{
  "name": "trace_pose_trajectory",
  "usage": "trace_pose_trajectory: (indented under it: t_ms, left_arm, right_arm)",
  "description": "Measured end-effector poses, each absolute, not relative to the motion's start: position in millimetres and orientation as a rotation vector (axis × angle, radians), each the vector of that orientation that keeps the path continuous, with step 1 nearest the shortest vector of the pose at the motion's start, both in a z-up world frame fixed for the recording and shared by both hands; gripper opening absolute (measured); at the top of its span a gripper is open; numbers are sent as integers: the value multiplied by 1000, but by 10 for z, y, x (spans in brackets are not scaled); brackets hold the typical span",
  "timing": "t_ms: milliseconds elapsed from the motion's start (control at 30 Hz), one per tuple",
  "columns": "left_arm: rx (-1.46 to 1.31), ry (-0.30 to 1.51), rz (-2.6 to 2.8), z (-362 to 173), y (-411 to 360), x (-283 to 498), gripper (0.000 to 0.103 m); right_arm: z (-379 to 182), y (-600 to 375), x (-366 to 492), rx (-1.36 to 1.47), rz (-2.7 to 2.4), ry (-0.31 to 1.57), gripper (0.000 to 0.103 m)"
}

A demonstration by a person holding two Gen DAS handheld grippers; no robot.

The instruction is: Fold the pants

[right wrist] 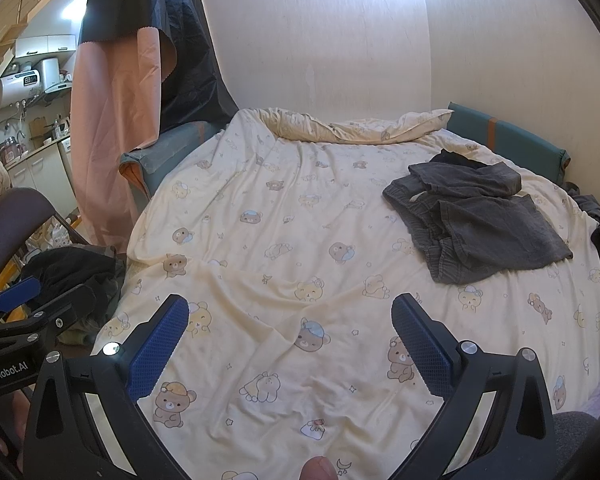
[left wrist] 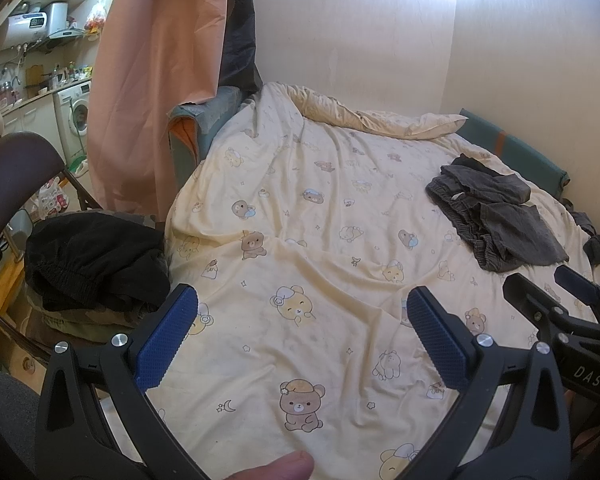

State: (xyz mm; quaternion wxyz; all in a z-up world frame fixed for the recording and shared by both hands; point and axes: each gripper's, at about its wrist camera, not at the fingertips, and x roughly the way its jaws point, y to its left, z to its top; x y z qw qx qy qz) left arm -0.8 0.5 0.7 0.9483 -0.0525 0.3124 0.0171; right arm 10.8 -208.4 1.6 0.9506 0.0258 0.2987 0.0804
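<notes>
Both tools hover low over the bear-print duvet [left wrist: 300, 208], nothing grasped. Left gripper [left wrist: 300, 336] jaws wide apart, empty; right gripper [right wrist: 290, 340] the same, ready for a grab. Grey pants [right wrist: 476, 216] lie crumpled at right of frame, well apart from both, probably next to be picked up. Black clothes pile [left wrist: 96, 264] sits left, off the bed.

A small home is showing here — a bed [left wrist: 300, 208] under a bear-print cover, a kitchen counter [left wrist: 40, 98] and washing machine [left wrist: 76, 116] sitting just beyond a curtain [left wrist: 152, 92].
</notes>
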Motion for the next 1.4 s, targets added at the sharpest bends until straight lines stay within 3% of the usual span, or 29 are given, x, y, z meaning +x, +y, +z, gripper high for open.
trace_pose_trajectory:
  t_ms: [1400]
  left_arm:
    - [-101, 655, 38, 0, -31, 7, 103]
  right_arm:
    - [7, -2086, 143, 72, 159, 628, 103]
